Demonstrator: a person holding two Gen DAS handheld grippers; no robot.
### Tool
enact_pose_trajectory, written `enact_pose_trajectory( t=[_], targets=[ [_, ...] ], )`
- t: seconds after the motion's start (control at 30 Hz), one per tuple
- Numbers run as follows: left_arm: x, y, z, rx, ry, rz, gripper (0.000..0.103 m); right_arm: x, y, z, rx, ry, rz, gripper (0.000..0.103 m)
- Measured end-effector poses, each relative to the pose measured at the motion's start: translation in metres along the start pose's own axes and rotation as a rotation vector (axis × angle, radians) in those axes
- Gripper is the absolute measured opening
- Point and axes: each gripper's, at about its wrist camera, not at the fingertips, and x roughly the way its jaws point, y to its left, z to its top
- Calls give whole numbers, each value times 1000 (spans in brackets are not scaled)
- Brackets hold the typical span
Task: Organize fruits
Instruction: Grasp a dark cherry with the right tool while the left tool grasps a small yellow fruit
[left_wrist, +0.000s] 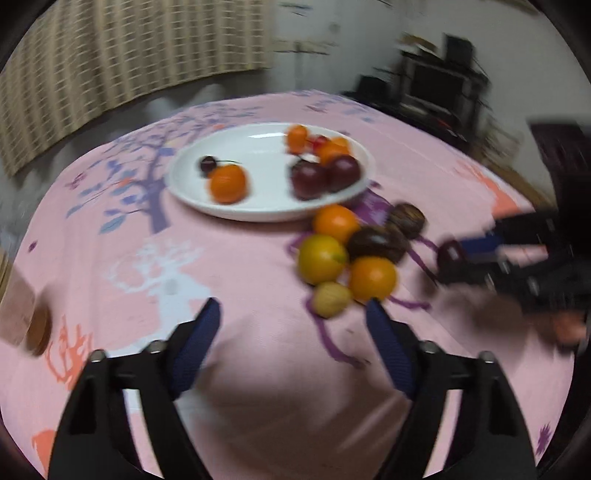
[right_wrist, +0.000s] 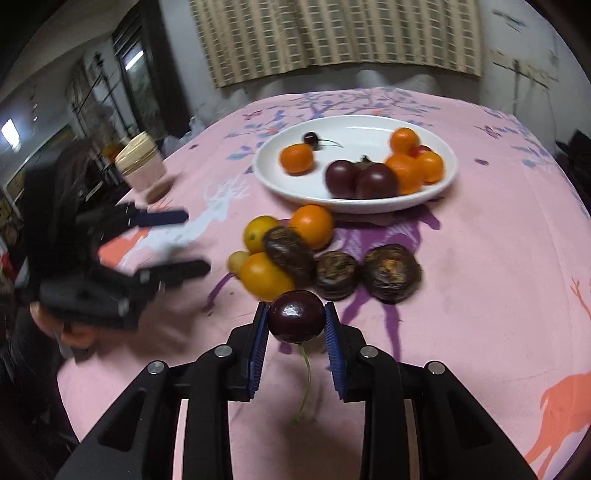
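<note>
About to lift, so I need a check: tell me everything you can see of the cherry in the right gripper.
The cherry is dark red, round and glossy, with a thin green stem hanging below it. It sits upright between the right gripper's blue pads, which are closed against both its sides. It is just above the pink tablecloth, in front of the loose fruit pile.

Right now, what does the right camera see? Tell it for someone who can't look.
The right hand-held gripper pinches a dark cherry above a pink tablecloth. Beyond it lie loose oranges and a white plate of fruit; the left hand-held gripper is open.
</note>
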Motion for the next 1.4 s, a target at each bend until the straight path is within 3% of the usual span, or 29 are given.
enact_pose_trajectory(
  t=[0.07,0.4,0.53,1.07,1.17,1.27,1.4],
  targets=[
    [6,-9,-2,38,23,-16,51,-1,-2,-1,11,0,-5,30],
    [24,-12,5,37,37,-31,42,-1,-1,5,8,-5,-4,30],
    [29,-14,6,46,51,-58,27,-1,0,5,7,-6,-7,30],
    [28,-20,4,53,61,-88,25,-2,-6,6,30,-19,13,30],
    [7,-15,8,35,15,-127,25,-15,-7,14,42,-98,80,30],
    [-7,0,27,-32,-49,-159,25,-23,-12,35,68,-196,68,30],
    [2,22,71,-118,-112,-89,25,-12,-32,77,142,-276,11,30]
  ],
)
